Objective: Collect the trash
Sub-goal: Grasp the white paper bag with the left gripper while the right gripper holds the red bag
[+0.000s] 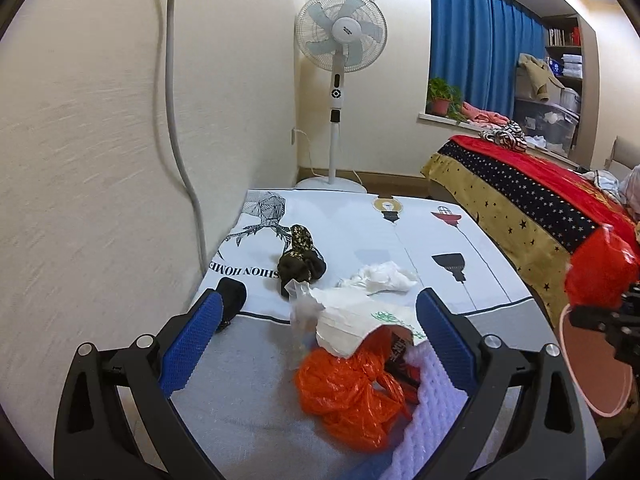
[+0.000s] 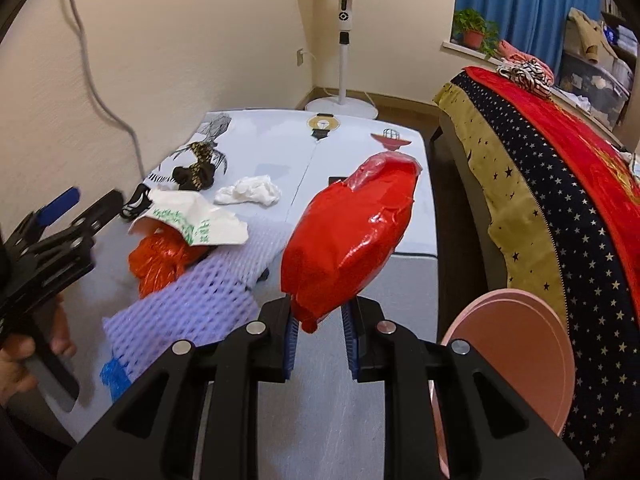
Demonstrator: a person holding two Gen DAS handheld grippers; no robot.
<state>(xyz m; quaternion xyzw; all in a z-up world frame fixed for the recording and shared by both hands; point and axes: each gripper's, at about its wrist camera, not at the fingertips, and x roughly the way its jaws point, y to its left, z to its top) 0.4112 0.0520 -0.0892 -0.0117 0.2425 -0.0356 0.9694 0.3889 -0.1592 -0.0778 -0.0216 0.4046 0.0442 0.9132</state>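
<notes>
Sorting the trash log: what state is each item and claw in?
Red wrapper: lifted, pinched in right claw.
Left claw: open, empty.
Orange bag: crumpled on the table.
White tissue: crumpled, lying loose.
Foam net: lying flat.
Pink bin: open.

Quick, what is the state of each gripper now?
Left gripper: open, holding nothing.
Right gripper: closed on the red plastic bag, lifted off the table.

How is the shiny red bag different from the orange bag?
The red bag is lifted off the table, pinched by the right gripper; the orange bag lies on the table. The red bag looks smooth, puffed and glossy; the orange bag is crumpled and partly under a torn white bag. Both look like thin plastic.
</notes>
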